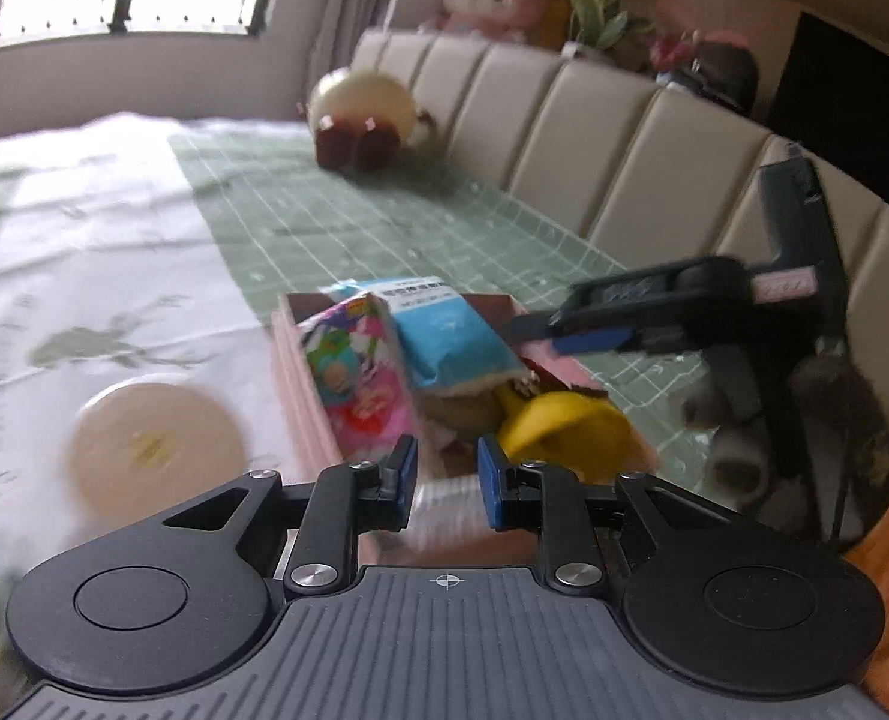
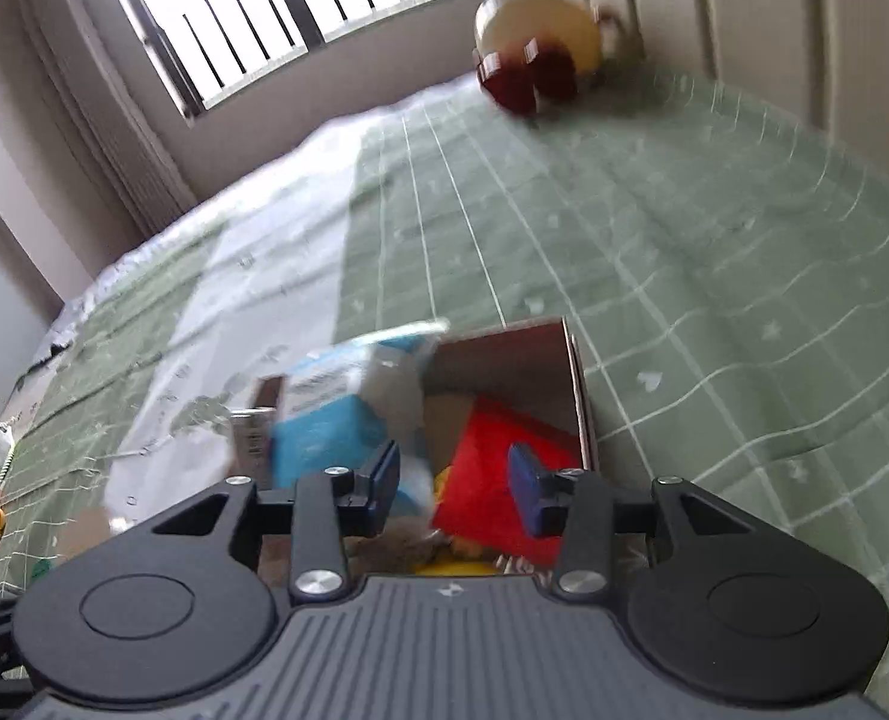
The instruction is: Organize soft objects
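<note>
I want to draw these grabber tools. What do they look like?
Both match. The left gripper has black arms with silver screws, two round black discs, blue pads on its fingertips and a grey ribbed base with a small crosshair mark. The right gripper looks the same; from the side it shows a black handle with a pinkish label.

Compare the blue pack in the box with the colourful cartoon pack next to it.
The blue pack is plain light blue with a white label; the cartoon pack is pink with busy multicoloured prints. The blue pack lies tilted across the box's middle; the cartoon pack stands against the box's left wall. Both are soft wrapped packs sticking out above the rim.
</note>
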Action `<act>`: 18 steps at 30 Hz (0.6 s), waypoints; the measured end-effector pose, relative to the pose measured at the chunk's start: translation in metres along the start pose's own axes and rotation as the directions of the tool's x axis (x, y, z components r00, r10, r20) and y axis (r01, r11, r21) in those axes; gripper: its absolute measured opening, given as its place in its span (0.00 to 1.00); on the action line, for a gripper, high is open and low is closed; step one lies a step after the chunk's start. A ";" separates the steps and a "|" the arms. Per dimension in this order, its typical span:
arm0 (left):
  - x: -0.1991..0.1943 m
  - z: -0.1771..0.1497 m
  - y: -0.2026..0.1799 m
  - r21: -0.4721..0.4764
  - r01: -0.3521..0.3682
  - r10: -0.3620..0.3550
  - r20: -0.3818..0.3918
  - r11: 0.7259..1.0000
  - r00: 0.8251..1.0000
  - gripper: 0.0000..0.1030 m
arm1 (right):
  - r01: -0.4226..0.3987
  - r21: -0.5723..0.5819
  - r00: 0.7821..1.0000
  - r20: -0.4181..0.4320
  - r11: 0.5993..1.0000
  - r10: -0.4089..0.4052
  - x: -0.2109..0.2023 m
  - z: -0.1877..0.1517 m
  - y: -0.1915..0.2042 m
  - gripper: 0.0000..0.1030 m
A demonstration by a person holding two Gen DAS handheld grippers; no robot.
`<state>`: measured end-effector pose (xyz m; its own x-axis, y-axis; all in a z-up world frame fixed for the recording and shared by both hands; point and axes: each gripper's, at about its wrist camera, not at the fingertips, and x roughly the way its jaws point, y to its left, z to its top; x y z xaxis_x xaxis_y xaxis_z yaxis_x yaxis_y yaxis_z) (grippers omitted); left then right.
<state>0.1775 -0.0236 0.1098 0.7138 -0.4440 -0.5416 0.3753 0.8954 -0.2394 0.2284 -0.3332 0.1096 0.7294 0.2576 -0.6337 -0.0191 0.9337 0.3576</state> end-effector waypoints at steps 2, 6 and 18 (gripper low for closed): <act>-0.031 -0.024 -0.005 0.021 -0.043 0.042 0.046 0.999 0.998 0.24 | 0.024 -0.050 0.996 0.082 0.998 -0.020 -0.035 -0.018 0.013 0.61; -0.072 -0.079 -0.009 0.007 -0.153 0.151 0.102 0.988 0.983 0.24 | 0.051 -0.115 0.983 0.182 0.992 -0.029 -0.084 -0.078 0.036 0.80; -0.084 -0.171 -0.022 -0.052 -0.332 0.334 0.045 0.942 0.941 0.24 | 0.085 -0.254 0.987 0.157 0.963 -0.046 -0.071 -0.257 0.078 0.81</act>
<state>0.0081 -0.0001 0.0225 0.8243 -0.1201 -0.5533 0.0860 0.9925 -0.0872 -0.0008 -0.2147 0.0061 0.8278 0.1721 -0.5340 -0.1297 0.9847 0.1163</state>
